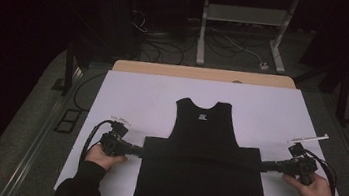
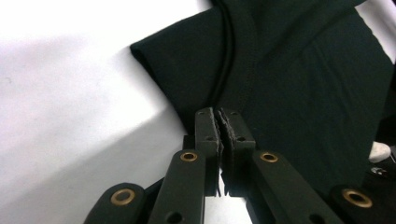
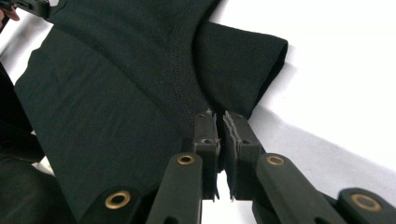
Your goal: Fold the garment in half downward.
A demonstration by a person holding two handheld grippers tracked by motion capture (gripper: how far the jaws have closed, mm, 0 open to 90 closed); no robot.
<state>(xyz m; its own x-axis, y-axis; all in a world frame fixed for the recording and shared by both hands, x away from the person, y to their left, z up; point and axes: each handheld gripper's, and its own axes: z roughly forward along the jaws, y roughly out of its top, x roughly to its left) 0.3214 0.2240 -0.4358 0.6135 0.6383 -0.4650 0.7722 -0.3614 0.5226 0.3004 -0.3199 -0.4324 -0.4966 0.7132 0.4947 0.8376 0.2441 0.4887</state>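
- I am folding a black shirt that is lying on the white board, its collar pointing away from me and its lower part hanging over the board's near edge.
- My left gripper is pinching the shirt's left edge; in the left gripper view its jaws are standing almost together with fabric caught between the pads.
- My right gripper is doing the same at the shirt's right edge, its jaws nearly closed on cloth beside the sleeve seam.
- Risk: each grip is sitting close to the shirt's edge, so I am judging that a quick lift could pull the fabric out of one side.
- Risk: if one hand is travelling faster than the other, the fold across the shirt is going to skew and the sleeve may bunch under it.
- Risk: the part hanging off the board is dragging on the shirt; its weight could slide the whole shirt toward me.
- Risk: I cannot tell how many layers each gripper is holding; catching only one would let the lower layer stay behind on the board.
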